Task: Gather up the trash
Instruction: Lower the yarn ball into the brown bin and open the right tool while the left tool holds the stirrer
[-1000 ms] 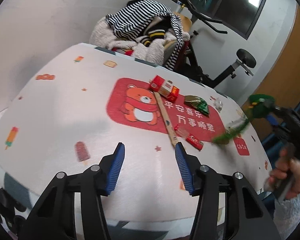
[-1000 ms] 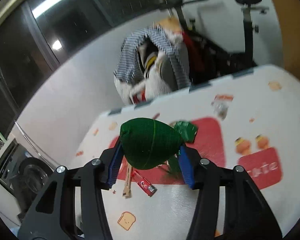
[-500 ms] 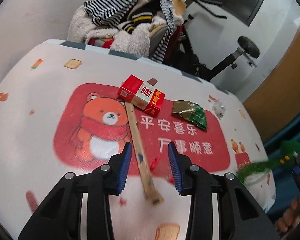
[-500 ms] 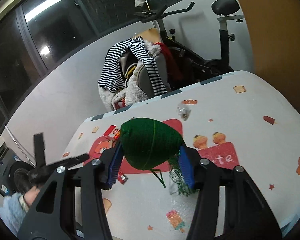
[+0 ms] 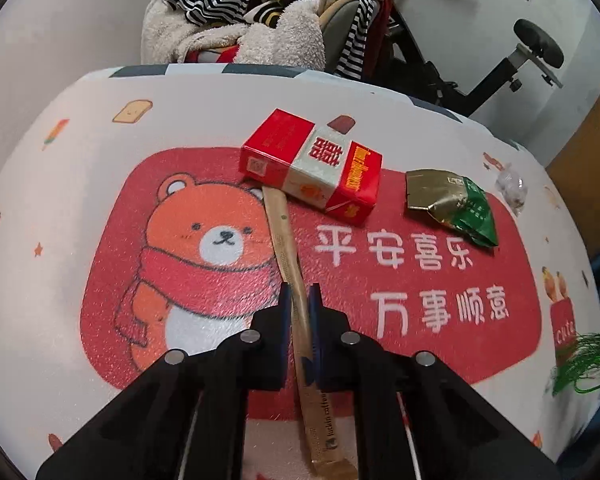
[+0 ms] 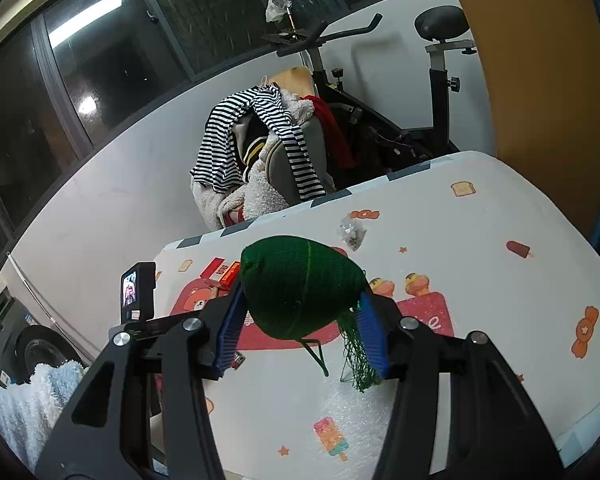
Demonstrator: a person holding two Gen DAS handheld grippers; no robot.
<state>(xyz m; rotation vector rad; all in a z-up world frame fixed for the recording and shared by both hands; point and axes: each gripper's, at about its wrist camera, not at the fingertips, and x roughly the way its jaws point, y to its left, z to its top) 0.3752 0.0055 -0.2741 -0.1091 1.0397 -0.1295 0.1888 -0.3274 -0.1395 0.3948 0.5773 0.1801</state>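
In the left wrist view my left gripper (image 5: 299, 300) is shut on a long tan paper sleeve (image 5: 286, 248) that lies on the table mat. The sleeve's far end runs under a red and white cigarette box (image 5: 312, 166). A gold and green snack wrapper (image 5: 452, 204) and a small clear crumpled wrapper (image 5: 512, 186) lie to the right. In the right wrist view my right gripper (image 6: 302, 320) is shut on a green mesh bundle (image 6: 300, 284) and holds it above the table; green strands (image 6: 354, 356) hang from it, and also show in the left wrist view (image 5: 584, 356).
The table (image 5: 72, 152) has a white cover with a red bear print. Behind it stand a chair piled with striped clothes (image 5: 268, 12) and an exercise bike (image 6: 440, 80). The left gripper's camera (image 6: 138, 292) shows in the right wrist view. A small red wrapper (image 6: 239, 360) lies there.
My left gripper has moved forward and down over the table and closed on the paper sleeve. My right gripper has kept hold of the green mesh bundle and drawn back to the right.
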